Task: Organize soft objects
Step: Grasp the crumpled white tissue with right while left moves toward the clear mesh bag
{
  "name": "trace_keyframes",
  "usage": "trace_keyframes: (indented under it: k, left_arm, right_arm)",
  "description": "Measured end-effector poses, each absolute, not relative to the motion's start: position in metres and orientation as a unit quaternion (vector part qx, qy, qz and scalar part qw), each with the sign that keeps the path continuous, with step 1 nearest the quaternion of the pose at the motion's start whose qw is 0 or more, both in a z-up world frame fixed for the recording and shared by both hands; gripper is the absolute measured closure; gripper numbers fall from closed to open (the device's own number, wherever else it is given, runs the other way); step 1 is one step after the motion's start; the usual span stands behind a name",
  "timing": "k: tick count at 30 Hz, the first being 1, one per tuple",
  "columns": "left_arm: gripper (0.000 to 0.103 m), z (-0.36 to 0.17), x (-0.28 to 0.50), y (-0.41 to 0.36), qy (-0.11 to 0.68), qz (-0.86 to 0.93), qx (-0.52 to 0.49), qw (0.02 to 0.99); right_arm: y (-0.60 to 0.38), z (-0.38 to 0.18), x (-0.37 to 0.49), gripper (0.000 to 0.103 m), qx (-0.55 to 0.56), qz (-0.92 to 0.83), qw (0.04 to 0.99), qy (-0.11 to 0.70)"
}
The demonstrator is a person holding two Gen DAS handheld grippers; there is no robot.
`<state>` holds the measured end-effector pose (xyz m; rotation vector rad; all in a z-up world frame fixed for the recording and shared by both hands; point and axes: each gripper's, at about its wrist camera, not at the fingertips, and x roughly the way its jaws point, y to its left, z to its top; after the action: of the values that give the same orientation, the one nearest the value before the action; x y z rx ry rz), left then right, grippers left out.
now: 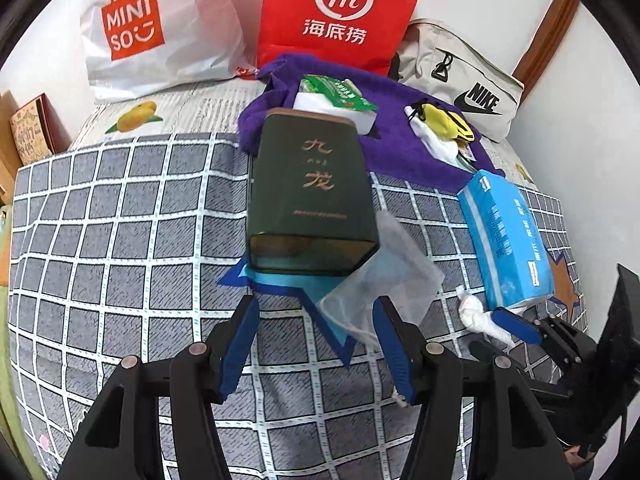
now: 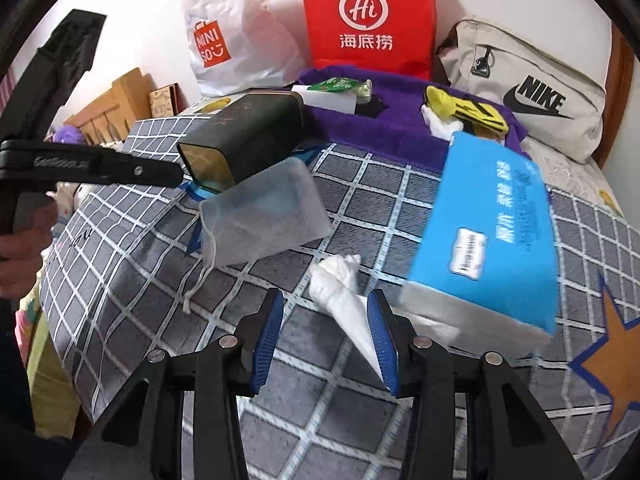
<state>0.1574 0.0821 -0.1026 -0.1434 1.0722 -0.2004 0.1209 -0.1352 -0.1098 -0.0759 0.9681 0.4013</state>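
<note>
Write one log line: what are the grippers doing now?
left hand-held gripper: open, over mesh pouch | right hand-held gripper: closing, white tissue between

A bed (image 1: 120, 208) with a grey checked cover holds a dark green box (image 1: 308, 196); beside it lie a mesh pouch (image 1: 380, 284), blue tissue pack (image 1: 508, 240) and purple towel (image 1: 404, 148).

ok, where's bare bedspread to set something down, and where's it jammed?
Free: the grey checked bedspread left of the dark green tin box, up to the white MINISO bag. Crowded: the purple towel behind, and the strip from the sheer mesh pouch to the blue tissue pack.
</note>
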Motion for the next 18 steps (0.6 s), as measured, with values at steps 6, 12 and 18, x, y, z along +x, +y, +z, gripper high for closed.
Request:
trace_keyframes:
  k: [6,12,18]
  left_arm:
    - [0.046,-0.107,0.155,0.084,0.508,-0.113,-0.062,0.851]
    - [0.046,-0.117,0.154,0.072,0.513,-0.134,-0.055,0.846]
    - [0.034,-0.124,0.158,0.053,0.504,-0.164,-0.046,0.847]
  right_arm:
    - [-0.123,-0.124,0.128,0.062,-0.059,0.158,0.868,0.467]
    - [-0.128,-0.121,0.127,0.083,-0.062,0.155,0.870,0.464]
    - [-0.128,-0.108,0.108,0.084,-0.071,0.188,0.861,0.467]
